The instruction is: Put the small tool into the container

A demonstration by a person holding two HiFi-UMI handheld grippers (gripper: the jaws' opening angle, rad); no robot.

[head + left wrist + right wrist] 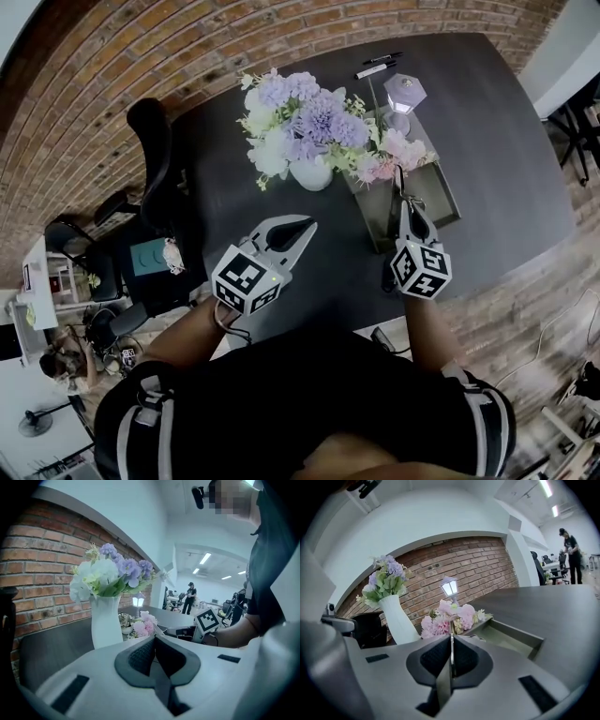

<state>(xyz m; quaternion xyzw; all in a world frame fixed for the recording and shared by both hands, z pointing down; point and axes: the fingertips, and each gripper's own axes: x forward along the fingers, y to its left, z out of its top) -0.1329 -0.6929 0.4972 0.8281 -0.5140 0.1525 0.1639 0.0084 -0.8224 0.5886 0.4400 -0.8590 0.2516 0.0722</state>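
Dark table (506, 169) by brick wall (112, 75); right tongs (404, 208) pinch small tool (400, 183).

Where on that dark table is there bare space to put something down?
Bare tabletop lies right of the tray and left of the white vase. The tray's near half is free too. Crowded: around the pink flowers and lantern.

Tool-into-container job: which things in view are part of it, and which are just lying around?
Job:
- thin rod-like small tool, clamped in the right gripper
- shallow grey rectangular tray

Just lying about:
- white vase of purple and white flowers
- pink flower bunch
- small white lantern lamp
- two pens
- shut, empty left gripper
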